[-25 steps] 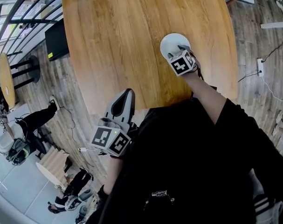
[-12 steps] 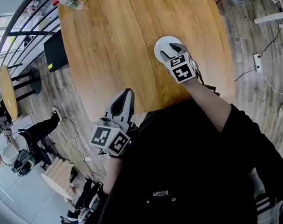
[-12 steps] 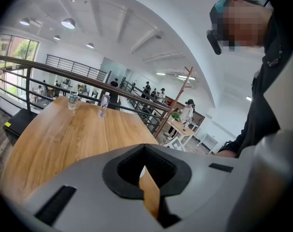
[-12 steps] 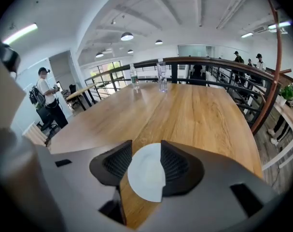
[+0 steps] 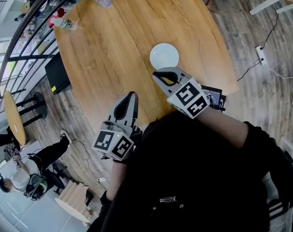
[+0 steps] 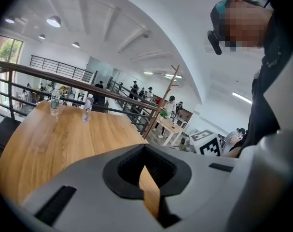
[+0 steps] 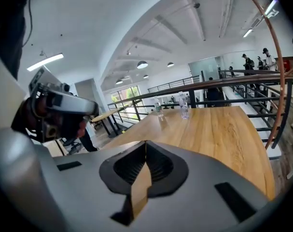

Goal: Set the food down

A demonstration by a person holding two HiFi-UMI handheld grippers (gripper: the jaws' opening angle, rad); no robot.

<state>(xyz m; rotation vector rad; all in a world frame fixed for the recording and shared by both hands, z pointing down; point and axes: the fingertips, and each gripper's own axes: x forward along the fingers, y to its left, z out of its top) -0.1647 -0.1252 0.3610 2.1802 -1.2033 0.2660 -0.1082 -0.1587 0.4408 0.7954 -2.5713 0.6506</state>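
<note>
While the white plate (image 5: 164, 55) rests by itself on the wooden table (image 5: 107, 47), the right gripper (image 5: 158, 74) hangs just beside its near rim, apart from it, jaws just closed on nothing (tips meeting). The left gripper (image 5: 131, 96) hovers over the table's near edge, jaws likewise together and empty.

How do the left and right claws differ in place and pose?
The right claw hangs over the table near the plate; the left claw is at its edge. The right points up-left in head view, the left straight up. Both are shut, empty; the right just closed.
</note>
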